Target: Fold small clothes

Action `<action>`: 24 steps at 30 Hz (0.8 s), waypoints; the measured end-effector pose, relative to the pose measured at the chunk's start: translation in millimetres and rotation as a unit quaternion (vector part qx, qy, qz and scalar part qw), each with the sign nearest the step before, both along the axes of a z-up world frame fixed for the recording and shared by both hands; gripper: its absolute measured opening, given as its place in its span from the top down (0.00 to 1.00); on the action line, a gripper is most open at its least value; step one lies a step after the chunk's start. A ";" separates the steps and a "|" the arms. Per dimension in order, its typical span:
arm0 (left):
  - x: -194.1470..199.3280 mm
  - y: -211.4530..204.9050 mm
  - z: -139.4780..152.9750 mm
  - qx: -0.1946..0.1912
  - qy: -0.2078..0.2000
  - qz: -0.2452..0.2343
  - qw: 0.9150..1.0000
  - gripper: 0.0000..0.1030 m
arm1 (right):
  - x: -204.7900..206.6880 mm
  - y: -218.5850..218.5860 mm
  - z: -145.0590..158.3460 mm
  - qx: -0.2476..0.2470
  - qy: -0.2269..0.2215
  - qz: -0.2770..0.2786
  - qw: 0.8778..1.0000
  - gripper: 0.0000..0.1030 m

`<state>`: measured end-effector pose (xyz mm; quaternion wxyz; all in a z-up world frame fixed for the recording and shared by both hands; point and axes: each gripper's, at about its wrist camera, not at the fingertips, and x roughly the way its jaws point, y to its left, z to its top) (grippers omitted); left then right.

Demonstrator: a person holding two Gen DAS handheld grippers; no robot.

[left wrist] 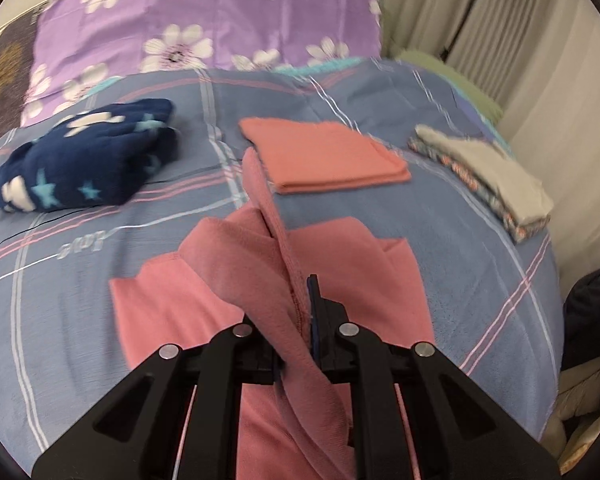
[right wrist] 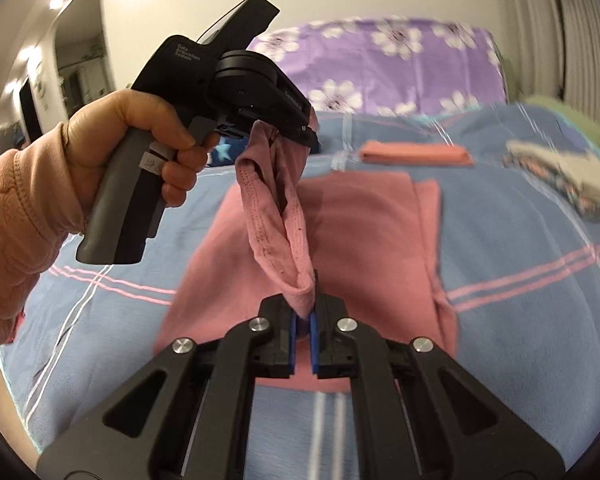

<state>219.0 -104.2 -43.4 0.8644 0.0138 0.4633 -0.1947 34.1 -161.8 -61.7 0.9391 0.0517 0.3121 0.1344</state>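
Garment: I hold a pink knit garment (right wrist: 276, 216) by a stitched hem, strung between my two grippers above a blue plaid bedspread (left wrist: 480, 272); its lower part lies spread flat on the bed.

Long axis: the raised band runs straight away from me in each wrist view, from one gripper to the other.

Left gripper (left wrist: 300, 320): my fingers are clamped on the hem; cloth bunches between them and spills over the near side.

Right gripper (right wrist: 305, 320): my blue pads (right wrist: 293, 340) pinch a rolled corner of the hem, a narrow slit showing below the cloth.

Texture: soft, matte jersey with a double row of stitching along the edge.

Others on the bed: a salmon folded cloth (left wrist: 324, 156), flat and square-cornered; a navy fleece bundle (left wrist: 84, 160) with pale stars, plump and rumpled; a grey and floral folded stack (left wrist: 488, 184) near the right edge.

Behind: a purple pillow (left wrist: 204, 12) with white flowers.

Only the right view: my left hand (right wrist: 140, 136) around the grey handle, peach quilted sleeve (right wrist: 8, 240).

Only the left view: the whole fleece bundle.
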 end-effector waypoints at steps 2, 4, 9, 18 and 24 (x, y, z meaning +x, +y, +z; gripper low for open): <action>1.5 -16.5 -7.7 0.010 0.006 -0.013 1.000 0.90 | 2.1 -15.0 -7.7 0.015 0.015 -0.011 1.000 0.96; 3.6 -30.9 -15.4 0.018 0.012 -0.026 0.999 0.90 | 2.7 -26.3 -14.5 0.024 0.028 -0.018 0.999 0.96; 8.4 -49.5 -24.1 0.035 0.018 -0.032 0.999 0.90 | 2.7 -43.7 -23.5 0.048 0.044 -0.015 0.998 0.96; 12.7 -85.2 -34.9 0.074 0.006 -0.051 0.996 0.88 | -0.3 -65.5 -24.1 0.076 0.049 -0.034 0.995 0.95; 2.3 -99.5 -41.0 0.084 -0.010 -0.085 0.993 0.59 | 0.3 -78.9 -46.6 0.133 0.108 -0.039 0.985 0.92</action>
